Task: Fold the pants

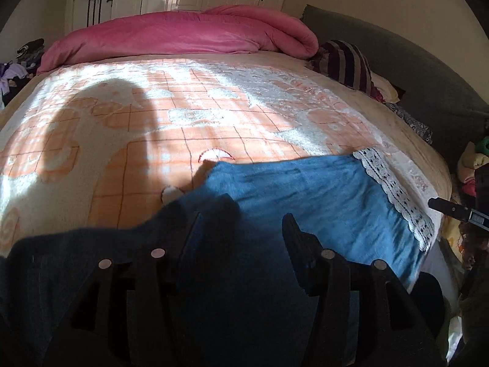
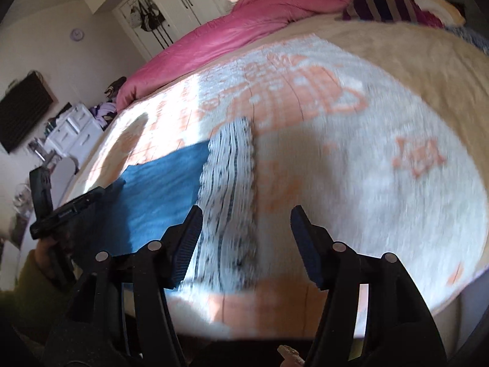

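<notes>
Bedroom, patterned bedspread (image 1: 152, 116), pink duvet (image 1: 183, 30), pants (image 1: 305, 195)

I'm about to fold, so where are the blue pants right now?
The blue pants lie flat on the patterned blanket at the bed's near edge, just ahead of the left tongs in the left wrist view, their lace hem toward the right tongs.

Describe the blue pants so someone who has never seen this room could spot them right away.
Start at the big bed with the orange and white patterned blanket. The blue fabric pants lie flat on its near edge, far from the rolled pink quilt at the other side. Their white lace hem trim sets them apart.
</notes>
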### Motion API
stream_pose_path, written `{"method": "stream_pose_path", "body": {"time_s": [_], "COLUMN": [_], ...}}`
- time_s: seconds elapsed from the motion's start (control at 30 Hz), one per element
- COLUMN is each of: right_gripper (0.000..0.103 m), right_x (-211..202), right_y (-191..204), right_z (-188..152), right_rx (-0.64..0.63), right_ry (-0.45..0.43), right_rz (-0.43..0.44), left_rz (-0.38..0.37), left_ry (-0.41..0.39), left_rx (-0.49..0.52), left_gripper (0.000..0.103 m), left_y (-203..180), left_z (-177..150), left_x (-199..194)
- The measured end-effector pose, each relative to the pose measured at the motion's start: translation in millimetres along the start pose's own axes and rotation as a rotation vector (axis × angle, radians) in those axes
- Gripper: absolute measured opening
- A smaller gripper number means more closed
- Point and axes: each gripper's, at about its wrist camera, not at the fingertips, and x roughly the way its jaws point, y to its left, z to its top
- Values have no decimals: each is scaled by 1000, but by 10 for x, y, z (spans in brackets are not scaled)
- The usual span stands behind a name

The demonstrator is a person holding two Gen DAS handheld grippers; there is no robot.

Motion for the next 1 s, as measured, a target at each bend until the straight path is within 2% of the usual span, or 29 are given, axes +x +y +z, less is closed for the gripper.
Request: {"method": "stream_pose_path", "body": {"time_s": [0.13, 0.23, 0.3, 0.33, 0.43, 0.53, 0.67, 0.73, 0.8, 0.9, 1.0], "right_gripper": [53, 51, 51, 51, 51, 45, 22, 17, 10, 10, 13], "right_x": [-1, 37, 106, 135, 226, 251, 236, 198, 102, 30, 193], "right_y": [-23, 9, 42, 56, 117, 189, 198, 206, 271, 311, 275], "right_z": [-226, -304, -329, -347, -397, -414, -419, -408, -394, -372, -429], "right_rx": [74, 91, 81, 78, 72, 42, 23, 10, -39, -74, -77], "right_ry": [22, 28, 43, 52, 78, 89, 88, 88, 71, 67, 116], "right_rz": [31, 38, 23, 10, -14, -55, -48, -42, -75, -92, -125], "left_rz": [33, 45, 76, 90, 108, 114, 118, 118, 103, 95, 97], "left_ry": [20, 46, 57, 63, 83, 89, 86, 88, 88, 88, 86], "left_rx": [23, 2, 5, 10, 2, 4, 5, 6, -11, -18, -17], "left_gripper": [52, 52, 55, 61, 61, 63, 66, 66, 66, 66, 66], "left_y": [4, 90, 119, 130, 165, 161, 152, 151, 180, 214, 220], "left_z": [-257, -398, -463, -477, -523, -542, -554, -557, -551, -550, -556], "left_x": [-160, -217, -218, -209, -179, -144, -128, -127, -136, -130, -107]}}
